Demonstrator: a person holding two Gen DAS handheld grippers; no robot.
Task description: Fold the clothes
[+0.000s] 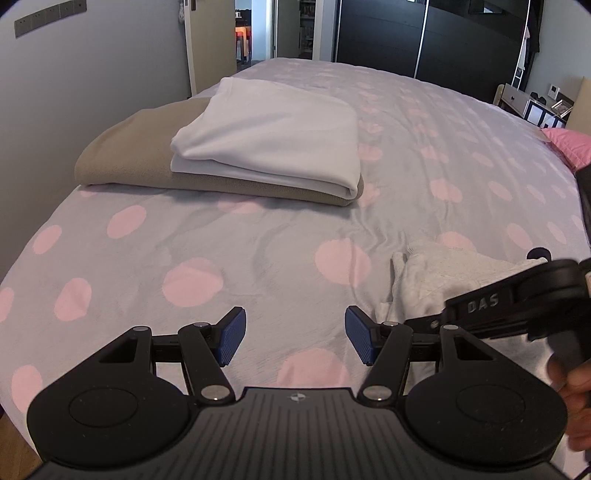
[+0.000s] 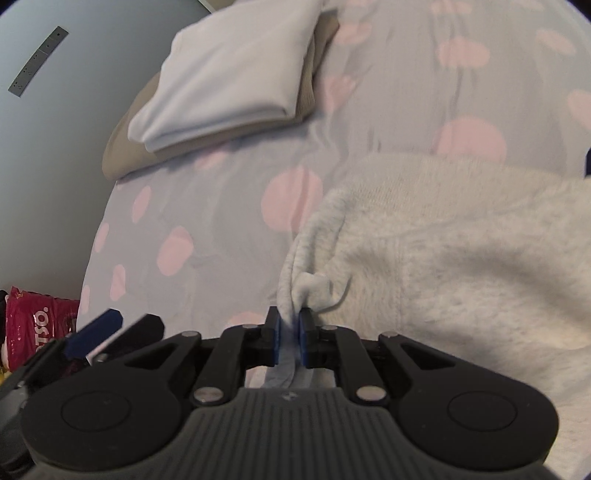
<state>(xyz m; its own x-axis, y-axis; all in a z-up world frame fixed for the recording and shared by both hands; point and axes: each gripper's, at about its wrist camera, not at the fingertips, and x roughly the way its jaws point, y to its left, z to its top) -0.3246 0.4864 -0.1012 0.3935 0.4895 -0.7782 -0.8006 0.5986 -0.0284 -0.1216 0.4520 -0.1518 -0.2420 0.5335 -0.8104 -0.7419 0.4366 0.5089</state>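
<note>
A light grey fleece garment (image 2: 443, 251) lies bunched on the bed; it also shows in the left wrist view (image 1: 436, 280) at the right. My right gripper (image 2: 289, 334) is shut on a fold of its edge. My left gripper (image 1: 295, 338) is open and empty, low over the bedspread just left of the garment. The right gripper's black body (image 1: 517, 306) reaches in from the right in the left wrist view. A folded white cloth (image 1: 273, 136) lies on a folded beige cloth (image 1: 125, 155) at the far left of the bed.
The bed has a grey cover with pink dots (image 1: 221, 258). A wall (image 1: 74, 92) runs along its left side. A pink pillow (image 1: 572, 144) lies at the far right. A dark wardrobe (image 1: 424, 33) stands beyond the bed. A red bag (image 2: 40, 321) sits on the floor.
</note>
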